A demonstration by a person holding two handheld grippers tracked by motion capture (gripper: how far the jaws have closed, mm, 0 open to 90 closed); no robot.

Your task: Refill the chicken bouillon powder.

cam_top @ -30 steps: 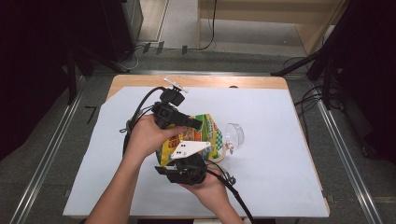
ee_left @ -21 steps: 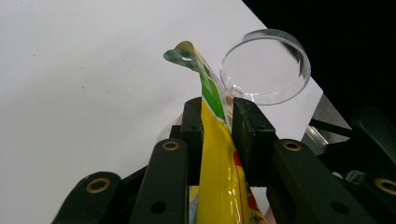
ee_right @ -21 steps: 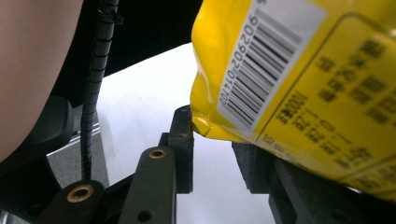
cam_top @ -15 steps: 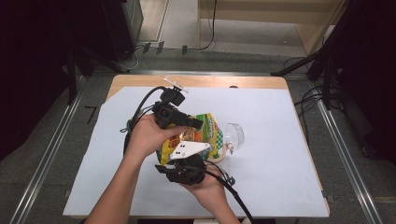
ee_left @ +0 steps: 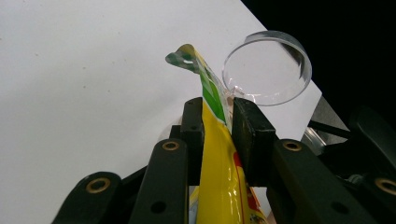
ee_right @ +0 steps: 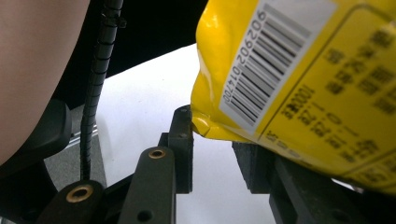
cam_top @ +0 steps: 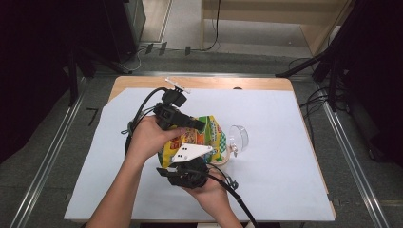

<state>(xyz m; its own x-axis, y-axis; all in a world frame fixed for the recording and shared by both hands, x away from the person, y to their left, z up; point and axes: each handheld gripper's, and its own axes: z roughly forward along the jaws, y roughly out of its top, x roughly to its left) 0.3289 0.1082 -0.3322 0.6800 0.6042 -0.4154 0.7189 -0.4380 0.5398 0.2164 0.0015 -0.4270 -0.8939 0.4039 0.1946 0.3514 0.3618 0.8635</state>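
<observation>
A yellow snack bag (cam_top: 209, 137) with a green printed top hangs over the middle of the table, held by both grippers. My left gripper (cam_top: 197, 126) comes in from the left and is shut on the bag's upper edge; in the left gripper view its jaws (ee_left: 219, 116) pinch the thin yellow film (ee_left: 222, 177). My right gripper (cam_top: 190, 164) sits below the bag under its grey plate. In the right gripper view the bag's barcode corner (ee_right: 299, 84) is wedged between the tips of my right gripper (ee_right: 217, 130). A clear round cup (cam_top: 239, 137) (ee_left: 268, 67) lies on its side just right of the bag.
A white sheet (cam_top: 285, 180) covers the wooden table (cam_top: 142, 83). Black cables (cam_top: 142, 109) loop from the left gripper, and one (ee_right: 95, 79) trails past a hand. Metal floor rails and dark stands flank the table.
</observation>
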